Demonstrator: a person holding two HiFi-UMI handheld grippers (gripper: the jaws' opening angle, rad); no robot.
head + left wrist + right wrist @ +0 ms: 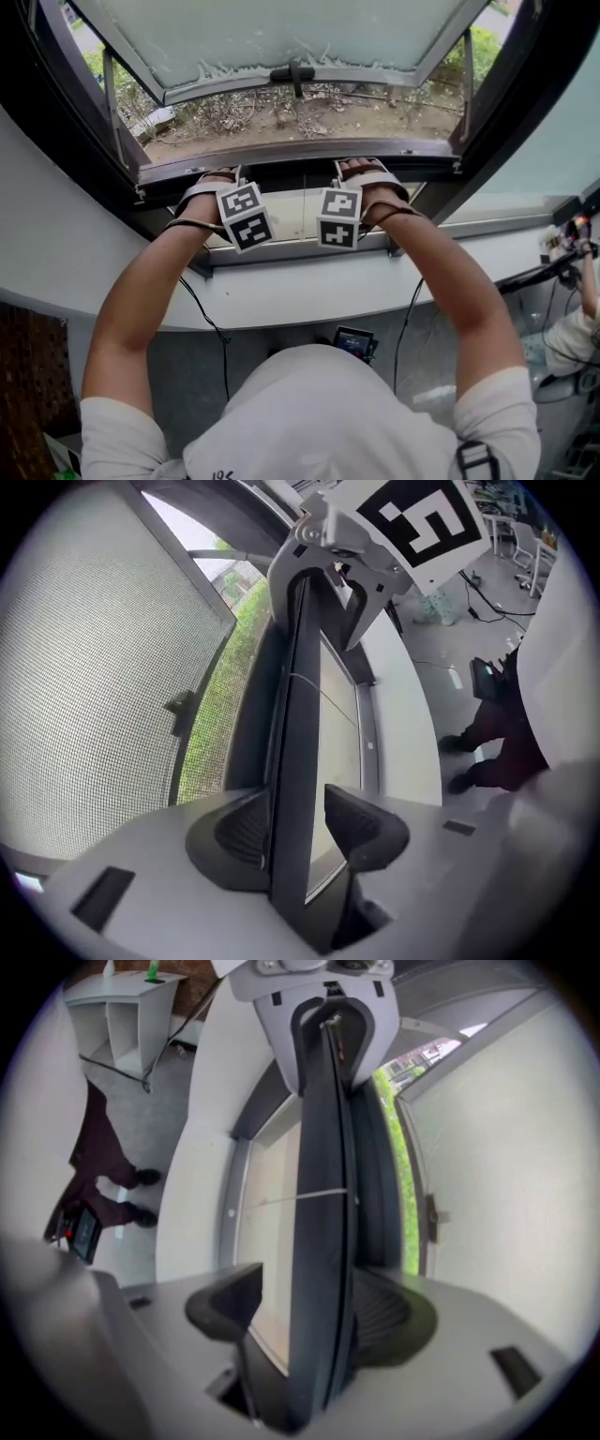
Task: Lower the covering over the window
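Fingers (242,832) of the left gripper (295,825) stand apart with the dark bar (298,714) running between them: the window-side finger lies close against the bar, the room-side one is clear of it, so nothing is clamped. In the head view this gripper sits on the bar's left part, its marker cube (246,216) facing up. Between the two hands, the pale covering (300,214) fills the low strip from the bar down to the frame above the white sill (309,291). Beyond the bar, the window sash (281,37) is swung outward. On the bar's right part, the right gripper (314,1314) also straddles it with its fingers (220,1312) spread, and the room-side finger stands clear of the bar.
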